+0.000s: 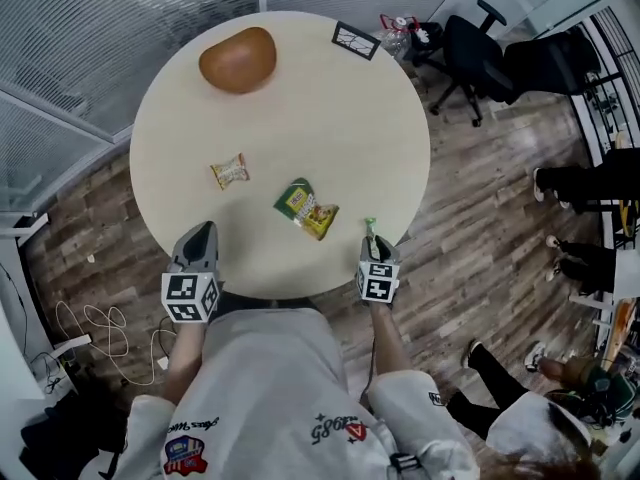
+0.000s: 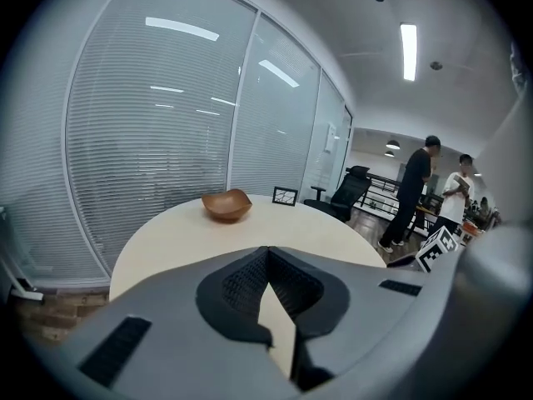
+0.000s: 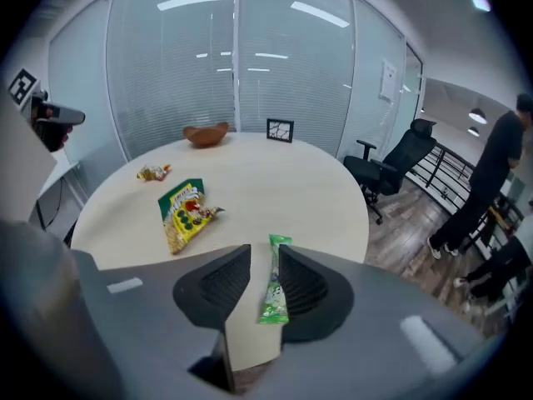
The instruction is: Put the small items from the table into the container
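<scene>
A brown bowl [image 1: 238,60] [image 2: 226,204] [image 3: 206,133] stands at the far left of the round table [image 1: 330,118]. A small orange snack packet [image 1: 229,171] [image 3: 153,172] and a green-and-yellow packet [image 1: 306,208] [image 3: 185,213] lie near the table's middle. A thin green stick packet [image 1: 370,230] [image 3: 275,290] lies at the near right edge, between the jaws of my right gripper [image 1: 375,251] [image 3: 265,250]. Those jaws stand apart, and the packet rests beside the right finger [image 3: 304,286]. My left gripper [image 1: 199,240] [image 2: 266,257] hovers at the near left edge, tips together and empty.
A small black-framed card [image 1: 356,40] [image 3: 280,130] stands at the table's far edge. A black office chair [image 1: 470,53] and people [image 1: 590,183] are on the wooden floor to the right. Cables [image 1: 95,328] lie on the floor at the left, by the glass walls.
</scene>
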Tool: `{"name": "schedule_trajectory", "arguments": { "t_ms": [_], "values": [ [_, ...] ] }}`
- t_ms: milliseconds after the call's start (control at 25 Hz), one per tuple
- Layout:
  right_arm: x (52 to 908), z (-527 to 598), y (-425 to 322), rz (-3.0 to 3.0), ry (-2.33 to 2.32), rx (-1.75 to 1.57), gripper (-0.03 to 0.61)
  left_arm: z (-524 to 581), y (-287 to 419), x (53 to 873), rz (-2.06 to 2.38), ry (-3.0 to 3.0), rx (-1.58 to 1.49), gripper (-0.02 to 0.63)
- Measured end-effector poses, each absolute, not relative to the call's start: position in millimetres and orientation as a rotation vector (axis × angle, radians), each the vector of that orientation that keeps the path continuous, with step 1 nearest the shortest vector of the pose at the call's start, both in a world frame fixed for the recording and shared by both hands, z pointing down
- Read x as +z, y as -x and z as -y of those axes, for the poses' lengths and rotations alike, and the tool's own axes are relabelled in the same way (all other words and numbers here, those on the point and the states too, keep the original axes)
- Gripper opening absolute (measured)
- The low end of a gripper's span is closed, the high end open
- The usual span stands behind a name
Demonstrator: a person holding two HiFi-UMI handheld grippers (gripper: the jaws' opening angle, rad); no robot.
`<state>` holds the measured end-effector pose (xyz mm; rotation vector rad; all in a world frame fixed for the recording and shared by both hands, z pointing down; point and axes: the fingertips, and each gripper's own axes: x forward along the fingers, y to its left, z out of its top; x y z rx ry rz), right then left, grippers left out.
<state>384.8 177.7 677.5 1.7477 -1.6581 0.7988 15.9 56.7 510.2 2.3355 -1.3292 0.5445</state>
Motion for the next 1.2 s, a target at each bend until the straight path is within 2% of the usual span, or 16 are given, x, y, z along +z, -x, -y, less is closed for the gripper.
{"name": "schedule_trajectory", "arguments": {
  "t_ms": [80,320,520,720,920,1200],
  "values": [
    [695,-175,-394,1.624,-1.701,0.827,0.092,-45,-17,512,1.336,-2.325,0.557,0.006],
    [736,-183,-400,1.499,-1.653,0.997,0.095,-17,-17,523,1.323,-2.302,0.58,0.006],
    [744,-187,-394,1.407,-1.618,1.021,0.035,6,-14,535,1.28,-2.306,0.572,0.006],
    [729,-167,-389,1.384,-1.607,0.998,0.023,30,-11,543,1.25,-2.315,0.541,0.006],
    [677,-77,-355,1.522,-1.675,0.883,0.023,69,3,549,1.222,-2.339,0.524,0.006],
    [606,125,-226,1.871,-1.64,0.741,0.023,147,38,553,1.195,-2.381,0.533,0.006]
  ]
}}
